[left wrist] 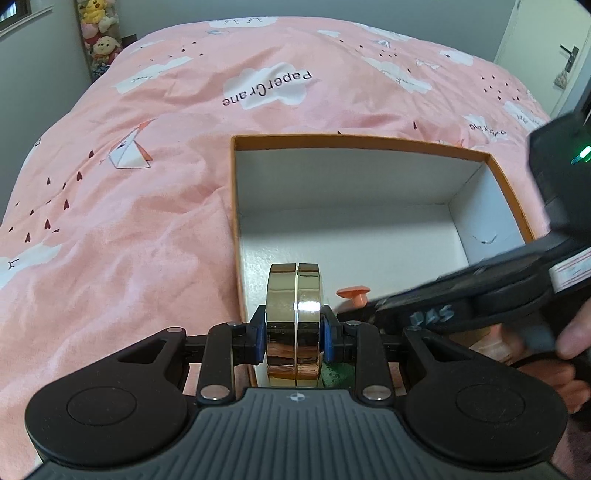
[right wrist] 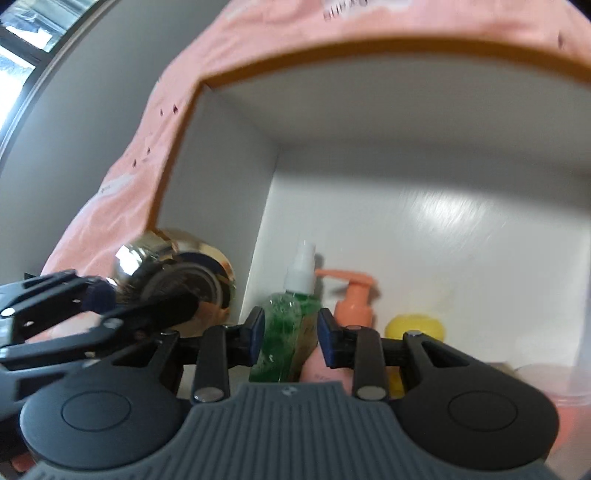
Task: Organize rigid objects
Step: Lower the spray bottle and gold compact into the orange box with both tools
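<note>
My left gripper [left wrist: 294, 336] is shut on a shiny gold round case [left wrist: 294, 325], held on edge over the near left corner of an orange box [left wrist: 332, 140] with a white inside. The case and the left gripper also show in the right wrist view [right wrist: 177, 280]. My right gripper [right wrist: 290, 334] has its blue pads [right wrist: 256, 332] on either side of a green spray bottle [right wrist: 290, 325] with a white top, inside the box [right wrist: 229, 155]. It reaches into the box from the right in the left wrist view [left wrist: 480, 295]. An orange pump bottle [right wrist: 352, 295] stands just behind.
A yellow round object [right wrist: 415, 326] and a pink-lidded container [right wrist: 554, 384] lie in the box near the bottles. The box rests on a bed with a pink patterned cover [left wrist: 129, 221]. Plush toys [left wrist: 98, 33] hang at the far left; a door [left wrist: 546, 55] is at the far right.
</note>
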The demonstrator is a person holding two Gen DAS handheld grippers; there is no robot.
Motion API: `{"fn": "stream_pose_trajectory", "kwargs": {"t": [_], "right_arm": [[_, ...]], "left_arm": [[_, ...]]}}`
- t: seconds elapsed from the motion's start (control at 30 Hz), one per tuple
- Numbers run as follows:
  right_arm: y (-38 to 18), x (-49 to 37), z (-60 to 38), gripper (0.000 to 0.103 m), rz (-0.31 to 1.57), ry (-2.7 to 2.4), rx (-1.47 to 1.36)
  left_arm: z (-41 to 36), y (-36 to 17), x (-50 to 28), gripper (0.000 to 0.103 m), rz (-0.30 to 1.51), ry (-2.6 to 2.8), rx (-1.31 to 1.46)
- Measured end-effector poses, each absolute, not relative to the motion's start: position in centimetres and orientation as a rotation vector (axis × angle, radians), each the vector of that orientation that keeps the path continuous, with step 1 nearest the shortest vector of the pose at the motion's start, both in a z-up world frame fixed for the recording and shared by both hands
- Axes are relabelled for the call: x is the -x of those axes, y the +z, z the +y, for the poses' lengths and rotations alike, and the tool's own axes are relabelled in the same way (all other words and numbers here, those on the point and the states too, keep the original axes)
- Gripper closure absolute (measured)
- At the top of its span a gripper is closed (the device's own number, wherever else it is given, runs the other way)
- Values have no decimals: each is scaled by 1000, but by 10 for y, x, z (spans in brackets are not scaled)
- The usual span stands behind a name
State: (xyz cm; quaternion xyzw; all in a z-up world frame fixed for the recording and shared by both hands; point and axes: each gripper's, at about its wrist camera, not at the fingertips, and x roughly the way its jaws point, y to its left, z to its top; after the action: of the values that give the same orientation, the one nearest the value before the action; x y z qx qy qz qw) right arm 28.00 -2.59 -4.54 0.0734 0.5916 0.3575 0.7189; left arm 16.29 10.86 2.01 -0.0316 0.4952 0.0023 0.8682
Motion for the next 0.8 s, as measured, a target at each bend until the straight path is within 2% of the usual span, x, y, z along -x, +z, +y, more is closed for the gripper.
{"fn": "stream_pose_trajectory", "kwargs": {"t": [0.23, 0.53, 0.8], "right_arm": [[-25, -274, -47, 71, 1227, 748, -172], [-32, -268, -66, 71, 1233, 749, -186], [-38, -266, -60, 71, 1238, 746, -179]], "left_arm": [[92, 8, -173, 72, 1128, 9, -15], [69, -10, -174, 71, 1189, 37, -164], [66, -13, -175, 66, 1198, 38, -194]]}}
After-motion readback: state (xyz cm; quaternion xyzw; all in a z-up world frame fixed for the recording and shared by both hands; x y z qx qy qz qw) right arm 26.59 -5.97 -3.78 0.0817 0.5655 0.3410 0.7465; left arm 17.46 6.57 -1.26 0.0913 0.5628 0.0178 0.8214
